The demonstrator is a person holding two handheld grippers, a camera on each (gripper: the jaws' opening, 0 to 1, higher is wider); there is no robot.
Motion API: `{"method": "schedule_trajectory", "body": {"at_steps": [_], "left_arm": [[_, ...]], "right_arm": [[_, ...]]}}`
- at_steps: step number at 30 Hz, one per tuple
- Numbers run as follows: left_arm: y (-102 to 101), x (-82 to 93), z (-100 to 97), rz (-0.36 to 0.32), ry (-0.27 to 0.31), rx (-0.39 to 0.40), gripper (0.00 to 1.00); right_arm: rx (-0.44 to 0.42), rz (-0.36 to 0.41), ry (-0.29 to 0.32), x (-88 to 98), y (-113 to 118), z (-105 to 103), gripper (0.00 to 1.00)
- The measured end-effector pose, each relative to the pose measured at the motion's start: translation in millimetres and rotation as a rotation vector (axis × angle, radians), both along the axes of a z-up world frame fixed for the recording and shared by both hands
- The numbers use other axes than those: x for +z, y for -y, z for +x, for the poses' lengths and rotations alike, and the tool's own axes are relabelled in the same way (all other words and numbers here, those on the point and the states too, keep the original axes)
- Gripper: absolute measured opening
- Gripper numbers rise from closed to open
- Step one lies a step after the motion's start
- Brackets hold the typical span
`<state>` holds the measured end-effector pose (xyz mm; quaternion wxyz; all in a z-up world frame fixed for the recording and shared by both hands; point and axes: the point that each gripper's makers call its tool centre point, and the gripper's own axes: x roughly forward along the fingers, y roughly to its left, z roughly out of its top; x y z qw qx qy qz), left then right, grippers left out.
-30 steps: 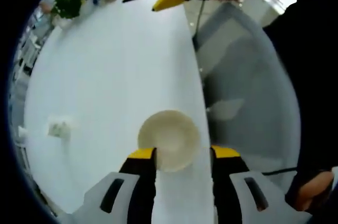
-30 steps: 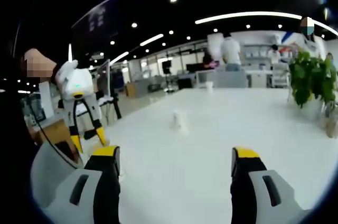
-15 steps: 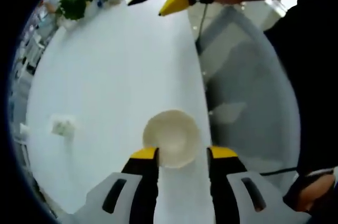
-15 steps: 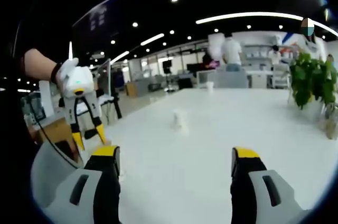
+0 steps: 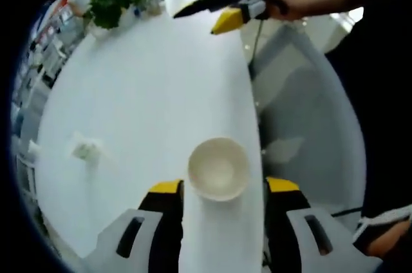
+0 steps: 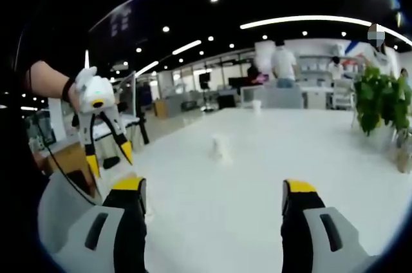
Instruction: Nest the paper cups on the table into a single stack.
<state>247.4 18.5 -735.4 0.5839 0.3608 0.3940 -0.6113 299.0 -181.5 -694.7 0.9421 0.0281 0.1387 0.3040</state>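
We are hovering our wide-open, empty left gripper [image 5: 222, 189] above a paper cup [image 5: 219, 169] near the table [image 5: 141, 93] edge; clipping it may topple it off. Our right gripper [image 6: 212, 199] is gaping empty.

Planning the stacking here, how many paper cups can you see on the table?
2. One cup stands open-mouthed near the table edge, just ahead of the left gripper. A second cup sits farther out, blurred. Others may be out of frame.
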Motion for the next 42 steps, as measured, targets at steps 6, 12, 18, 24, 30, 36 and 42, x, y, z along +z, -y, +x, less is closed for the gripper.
{"method": "schedule_trajectory", "body": {"at_steps": [6, 12, 18, 24, 30, 36, 42], "left_arm": [[-3, 1.4, 5.3, -0.021, 0.026, 0.017, 0.54], [1, 5.9, 8.2, -0.074, 0.034, 0.032, 0.56], [0, 10.9, 18.3, -0.109, 0.038, 0.108, 0.60], [-1, 18.1, 28.3, -0.162, 0.032, 0.178, 0.58], [-1, 26.0, 45.3, -0.227, 0.050, 0.252, 0.59], [-3, 35.6, 62.0, -0.292, 0.056, 0.340, 0.58], [-6, 40.4, 76.1, -0.335, 0.079, 0.395, 0.57]], "right_arm": [[0.003, -0.005, -0.005, -1.5, -2, -1, 0.85], [0.008, -0.008, -0.007, -1.8, -4, -2, 0.85], [0.010, -0.010, -0.007, -0.7, -5, -2, 0.85], [0.010, -0.015, -0.011, -0.6, -5, -4, 0.85], [0.016, -0.028, -0.021, -2.2, -6, -8, 0.85], [0.017, -0.034, -0.025, -1.4, -8, -9, 0.85], [0.016, -0.038, -0.030, -0.5, -12, -12, 0.85]]}}
